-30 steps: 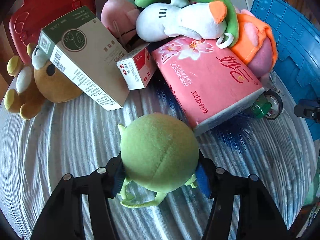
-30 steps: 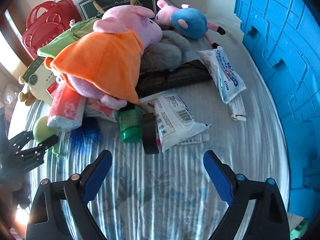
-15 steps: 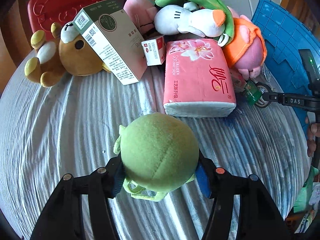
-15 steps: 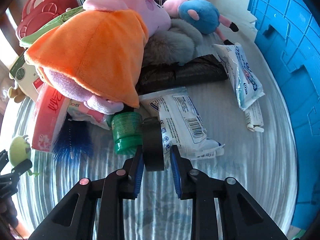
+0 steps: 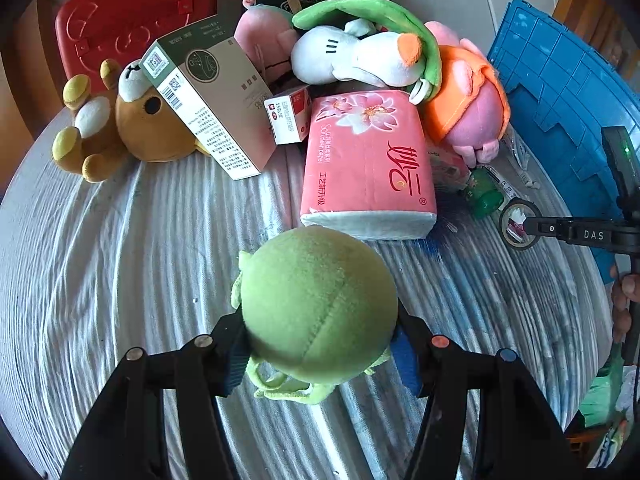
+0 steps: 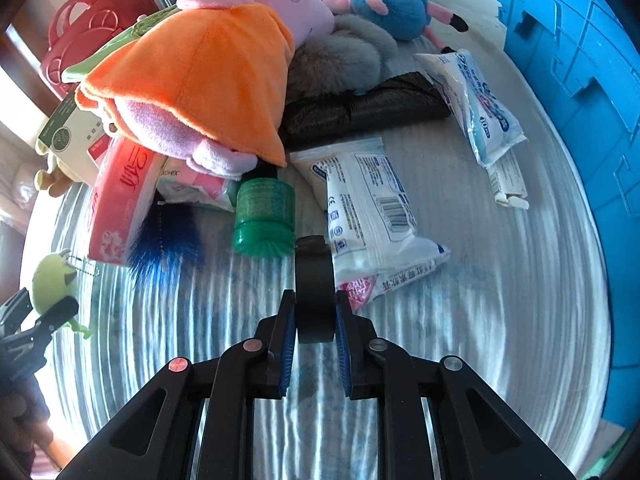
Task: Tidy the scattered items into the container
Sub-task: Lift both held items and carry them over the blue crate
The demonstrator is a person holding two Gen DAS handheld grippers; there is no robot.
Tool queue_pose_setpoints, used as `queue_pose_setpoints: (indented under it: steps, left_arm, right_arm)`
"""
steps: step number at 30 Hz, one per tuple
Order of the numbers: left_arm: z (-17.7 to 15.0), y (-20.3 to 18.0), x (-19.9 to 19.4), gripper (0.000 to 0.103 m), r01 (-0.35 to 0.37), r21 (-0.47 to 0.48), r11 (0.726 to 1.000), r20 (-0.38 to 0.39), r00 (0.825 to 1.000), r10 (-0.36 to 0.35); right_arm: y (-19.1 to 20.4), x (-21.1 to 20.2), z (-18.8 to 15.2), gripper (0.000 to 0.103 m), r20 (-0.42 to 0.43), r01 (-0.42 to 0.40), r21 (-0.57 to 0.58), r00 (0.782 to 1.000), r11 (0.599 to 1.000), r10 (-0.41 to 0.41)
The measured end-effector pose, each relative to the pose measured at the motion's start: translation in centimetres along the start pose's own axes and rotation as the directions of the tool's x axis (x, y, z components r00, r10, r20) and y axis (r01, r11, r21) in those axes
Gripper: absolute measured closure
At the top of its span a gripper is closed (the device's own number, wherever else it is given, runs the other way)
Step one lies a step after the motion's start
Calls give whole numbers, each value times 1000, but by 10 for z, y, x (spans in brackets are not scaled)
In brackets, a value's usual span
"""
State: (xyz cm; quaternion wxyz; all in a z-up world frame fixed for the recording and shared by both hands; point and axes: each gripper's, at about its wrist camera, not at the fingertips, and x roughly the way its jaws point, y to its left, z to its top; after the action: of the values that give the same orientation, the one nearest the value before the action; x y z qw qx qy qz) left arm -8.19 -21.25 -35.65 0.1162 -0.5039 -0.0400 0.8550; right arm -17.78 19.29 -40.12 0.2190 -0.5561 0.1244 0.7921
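My left gripper (image 5: pixel 318 342) is shut on a round green plush toy (image 5: pixel 316 304) and holds it above the striped cloth; it also shows in the right wrist view (image 6: pixel 52 284). My right gripper (image 6: pixel 315 326) is shut on a black tape roll (image 6: pixel 314 292), held on edge just above the cloth; the roll also shows in the left wrist view (image 5: pixel 519 224). The blue crate (image 6: pixel 580 60) stands at the right, and shows in the left wrist view (image 5: pixel 560 72). Scattered items lie ahead: a pink tissue pack (image 5: pixel 368 164), a green bottle (image 6: pixel 264 216), white packets (image 6: pixel 368 200).
A pile fills the far side: a bear plush (image 5: pixel 120 124), a green-and-white box (image 5: pixel 212 100), a white plush (image 5: pixel 360 56), an orange-dressed pig plush (image 6: pixel 208 76), a blue pig plush (image 6: pixel 388 0), a black bag (image 6: pixel 360 112), a red case (image 5: pixel 132 12).
My right gripper closed on the black tape roll and lifted it slightly. My left gripper drew back and up from the pile with the green plush.
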Motion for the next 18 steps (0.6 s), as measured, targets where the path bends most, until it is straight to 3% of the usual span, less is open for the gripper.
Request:
queue_pose_setpoints:
  steps: [4, 18]
  left_arm:
    - [1, 21, -2, 44, -4, -6, 1000, 8, 1000, 4]
    - [-3, -6, -30, 47, -69, 0, 998, 35, 997, 69]
  right_arm:
    - [-1, -6, -10, 85, -10, -9, -2, 1000, 1000, 9]
    - [11, -43, -25, 86, 14, -55, -43, 998, 998, 55]
